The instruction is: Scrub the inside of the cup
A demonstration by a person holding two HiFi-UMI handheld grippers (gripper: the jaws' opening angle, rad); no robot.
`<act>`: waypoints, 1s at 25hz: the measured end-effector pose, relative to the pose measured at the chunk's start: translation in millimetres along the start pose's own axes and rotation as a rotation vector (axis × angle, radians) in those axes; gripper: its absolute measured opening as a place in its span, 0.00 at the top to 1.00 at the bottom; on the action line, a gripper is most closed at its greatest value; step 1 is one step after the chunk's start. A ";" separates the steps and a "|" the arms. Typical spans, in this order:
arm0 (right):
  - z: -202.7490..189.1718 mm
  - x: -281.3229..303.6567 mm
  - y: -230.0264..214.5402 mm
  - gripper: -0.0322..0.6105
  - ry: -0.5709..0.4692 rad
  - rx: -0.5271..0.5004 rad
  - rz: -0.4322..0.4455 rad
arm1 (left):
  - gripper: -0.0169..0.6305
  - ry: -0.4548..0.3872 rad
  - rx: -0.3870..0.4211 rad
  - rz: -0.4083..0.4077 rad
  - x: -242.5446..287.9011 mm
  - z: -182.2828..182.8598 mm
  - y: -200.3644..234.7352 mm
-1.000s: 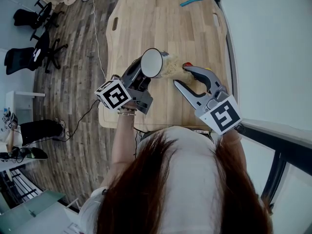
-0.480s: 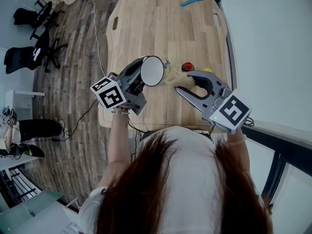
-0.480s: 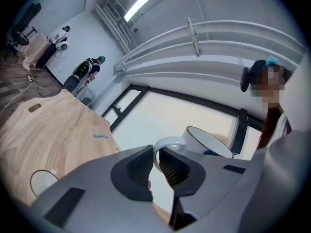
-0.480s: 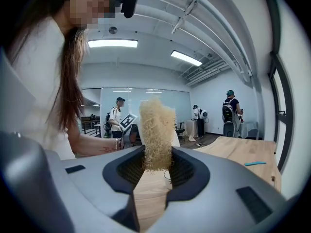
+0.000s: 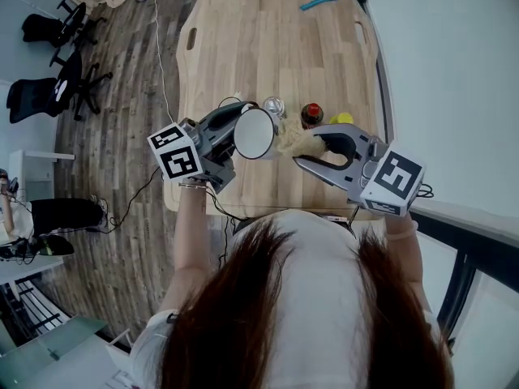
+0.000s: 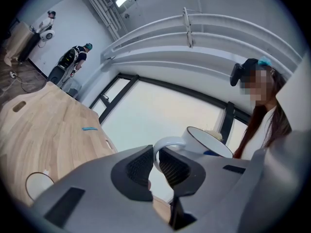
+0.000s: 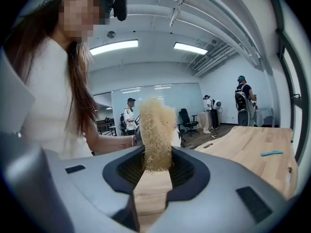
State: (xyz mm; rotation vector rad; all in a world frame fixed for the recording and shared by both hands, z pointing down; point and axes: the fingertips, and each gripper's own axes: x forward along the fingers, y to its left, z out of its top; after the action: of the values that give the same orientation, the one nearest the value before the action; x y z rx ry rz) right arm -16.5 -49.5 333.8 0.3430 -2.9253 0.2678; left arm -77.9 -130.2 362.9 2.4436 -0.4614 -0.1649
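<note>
My left gripper (image 5: 238, 126) is shut on the handle (image 6: 165, 143) of a white cup (image 5: 254, 133), holding it in the air above the table's near edge. The cup (image 6: 208, 142) lies tilted, its mouth turned toward the right gripper. My right gripper (image 5: 305, 147) is shut on a pale fibrous scrubber (image 5: 293, 139), whose far end meets the cup's mouth. In the left gripper view a tuft of the scrubber (image 6: 214, 136) shows just over the rim. In the right gripper view the scrubber (image 7: 156, 130) stands up between the jaws and hides the cup.
The long wooden table (image 5: 243, 39) carries a clear glass (image 5: 274, 105), a dark bottle with a red cap (image 5: 311, 113) and a yellow thing (image 5: 341, 118) just beyond the grippers. A blue object (image 5: 318, 3) lies at the far end. Office chairs (image 5: 65, 79) stand on the floor at left.
Both grippers have drawn back toward the person with the cup and scrubber still together. The right gripper has swung out to the right, uncovering the bottle and the yellow thing.
</note>
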 end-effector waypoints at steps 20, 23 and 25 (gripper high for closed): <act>-5.1 -7.4 36.6 0.74 0.058 0.116 0.305 | 0.91 0.166 0.047 -0.230 -0.9 -24.7 -39.7; -6.5 -8.5 41.4 0.74 0.070 0.130 0.343 | 0.91 0.186 0.048 -0.256 -0.7 -28.3 -44.3; -6.6 -9.2 43.6 0.74 0.070 0.145 0.366 | 0.91 0.197 0.050 -0.273 -0.5 -29.6 -47.1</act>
State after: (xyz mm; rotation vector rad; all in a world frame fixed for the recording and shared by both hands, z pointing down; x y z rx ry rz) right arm -17.3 -4.6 331.5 -0.1839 -2.8873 0.5318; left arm -58.1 -78.5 357.2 2.5315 -0.0452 -0.0257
